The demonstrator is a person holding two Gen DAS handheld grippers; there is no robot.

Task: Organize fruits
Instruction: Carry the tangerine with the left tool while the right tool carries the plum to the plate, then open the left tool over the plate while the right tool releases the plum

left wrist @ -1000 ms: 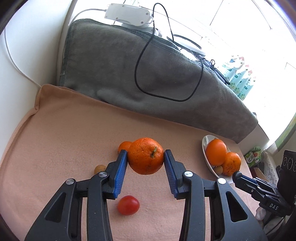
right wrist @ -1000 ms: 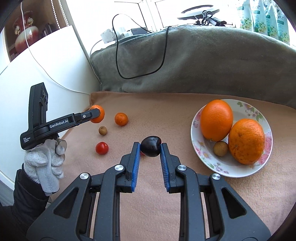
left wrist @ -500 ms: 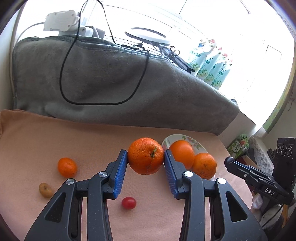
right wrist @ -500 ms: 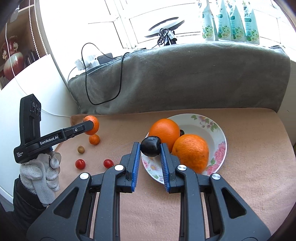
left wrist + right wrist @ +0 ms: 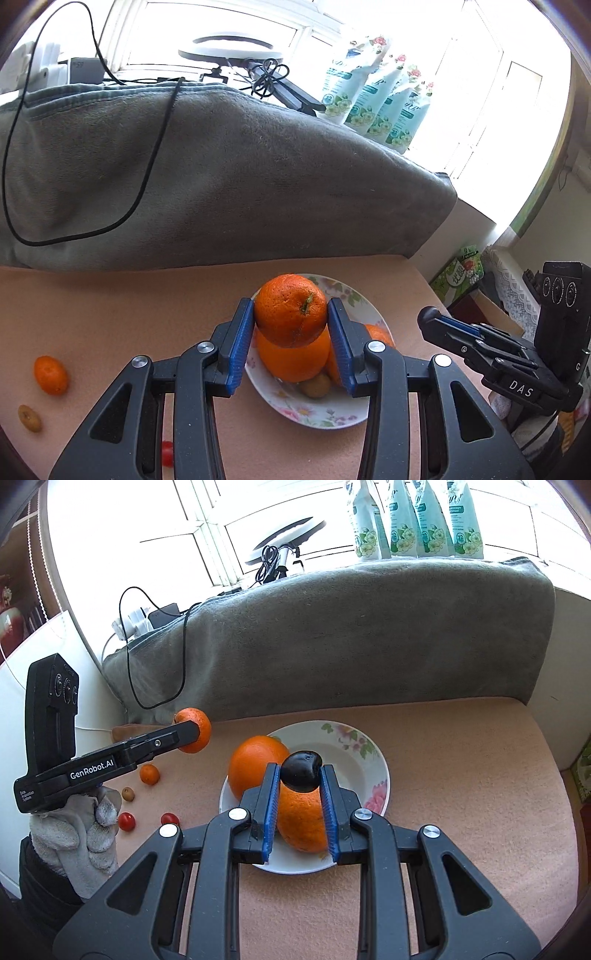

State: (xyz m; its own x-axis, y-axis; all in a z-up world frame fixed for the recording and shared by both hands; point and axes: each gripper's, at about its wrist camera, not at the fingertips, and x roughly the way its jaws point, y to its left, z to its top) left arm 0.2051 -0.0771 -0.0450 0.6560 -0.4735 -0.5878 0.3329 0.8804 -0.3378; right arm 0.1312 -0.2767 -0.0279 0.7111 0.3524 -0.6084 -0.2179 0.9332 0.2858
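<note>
left gripper (image 5: 291, 323): jaws clamped on an orange (image 5: 290, 311), held above the plate (image 5: 317, 417)
right gripper (image 5: 300, 775): jaws closed on a dark plum (image 5: 301, 770), over the plate's near side
plate: held two oranges (image 5: 256, 766) and a small brown fruit (image 5: 315, 385); far half was bare
table (image 5: 461, 775): mandarin (image 5: 149, 774), two cherry tomatoes (image 5: 126, 820) lay left of plate; right side was open
far edge: grey blanket (image 5: 369, 646) ran along it

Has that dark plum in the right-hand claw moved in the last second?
Yes. The plum, clamped in the right gripper, has travelled from over the peach cloth to above the flowered plate.
</note>
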